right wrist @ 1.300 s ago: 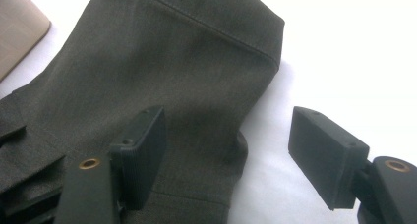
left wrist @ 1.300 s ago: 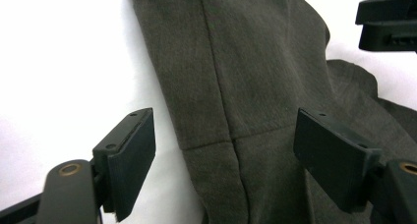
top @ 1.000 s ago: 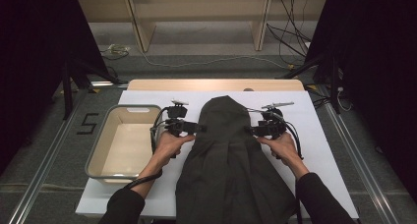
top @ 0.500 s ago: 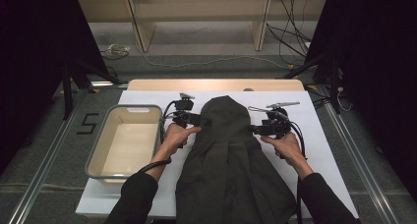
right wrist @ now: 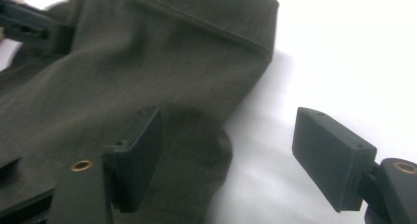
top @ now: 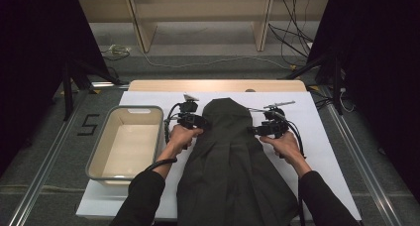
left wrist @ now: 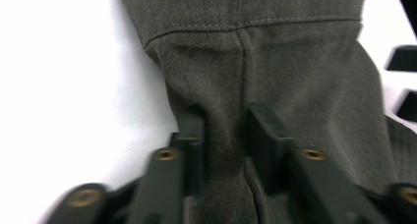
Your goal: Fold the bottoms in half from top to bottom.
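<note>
**Dark garment pinched on one side, straddled on the other**

The white table (top: 327,151) carries a dark olive garment (top: 230,171) lying along its middle, long axis running from the near edge toward the far edge, the narrow hemmed end pointing far. Its near end is cut off at the table's near edge. A beige tub (top: 101,156) sits by the left edge. The left hand-held gripper (left wrist: 223,135) has just been closing and pinches a raised fold of cloth. The right hand-held gripper (right wrist: 228,160) stands spread, one jaw over the garment's edge, the other over bare table.
</note>
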A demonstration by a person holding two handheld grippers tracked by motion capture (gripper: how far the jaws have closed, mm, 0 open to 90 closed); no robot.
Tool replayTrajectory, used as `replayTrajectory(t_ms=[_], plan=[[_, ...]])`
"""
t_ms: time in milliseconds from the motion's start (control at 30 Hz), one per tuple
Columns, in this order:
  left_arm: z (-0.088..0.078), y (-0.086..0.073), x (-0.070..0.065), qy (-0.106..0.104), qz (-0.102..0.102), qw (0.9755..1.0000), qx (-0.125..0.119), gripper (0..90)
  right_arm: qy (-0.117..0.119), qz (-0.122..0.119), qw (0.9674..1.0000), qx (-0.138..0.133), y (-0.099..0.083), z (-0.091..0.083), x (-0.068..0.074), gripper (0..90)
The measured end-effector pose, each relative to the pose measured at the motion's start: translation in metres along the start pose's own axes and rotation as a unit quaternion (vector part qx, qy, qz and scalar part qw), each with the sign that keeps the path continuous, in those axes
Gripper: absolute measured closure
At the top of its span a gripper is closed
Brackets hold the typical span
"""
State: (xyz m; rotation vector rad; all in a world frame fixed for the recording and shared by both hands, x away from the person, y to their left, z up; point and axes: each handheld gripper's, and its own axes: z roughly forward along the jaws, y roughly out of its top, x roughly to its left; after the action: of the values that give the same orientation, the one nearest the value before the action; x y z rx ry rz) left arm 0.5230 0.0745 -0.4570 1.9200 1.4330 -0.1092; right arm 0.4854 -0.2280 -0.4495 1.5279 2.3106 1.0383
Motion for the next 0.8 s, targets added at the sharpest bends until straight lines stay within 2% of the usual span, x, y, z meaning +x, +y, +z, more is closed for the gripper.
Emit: replayTrajectory(t_ms=[67, 200, 267, 400, 633, 800], plan=[[0.000, 0.000, -0.002, 0.002, 0.004, 1.0000, -0.004, 77.3, 0.010, 0.012, 0.9999, -0.004, 0.004, 0.002, -0.002, 27.9], [-0.001, -0.001, -0.004, 0.010, 0.019, 0.9997, -0.008, 80.0, 0.011, 0.020, 0.9997, 0.000, 0.011, 0.007, -0.002, 27.9], [-0.002, -0.001, -0.005, 0.014, 0.014, 0.9997, -0.014, 80.3, 0.009, 0.025, 0.9996, 0.006, 0.013, 0.010, -0.002, 27.9], [-0.002, -0.002, -0.006, 0.025, 0.022, 0.9993, -0.017, 80.6, 0.011, 0.030, 0.9992, 0.023, 0.016, 0.020, -0.002, 27.3], [-0.002, -0.003, -0.003, 0.034, 0.020, 0.9991, -0.015, 80.6, 0.006, 0.027, 0.9984, 0.049, 0.021, 0.034, 0.002, 27.2], [0.000, -0.003, -0.001, 0.033, 0.009, 0.9993, -0.012, 80.3, 0.005, 0.031, 0.9977, 0.061, 0.024, 0.040, 0.001, 27.2]])
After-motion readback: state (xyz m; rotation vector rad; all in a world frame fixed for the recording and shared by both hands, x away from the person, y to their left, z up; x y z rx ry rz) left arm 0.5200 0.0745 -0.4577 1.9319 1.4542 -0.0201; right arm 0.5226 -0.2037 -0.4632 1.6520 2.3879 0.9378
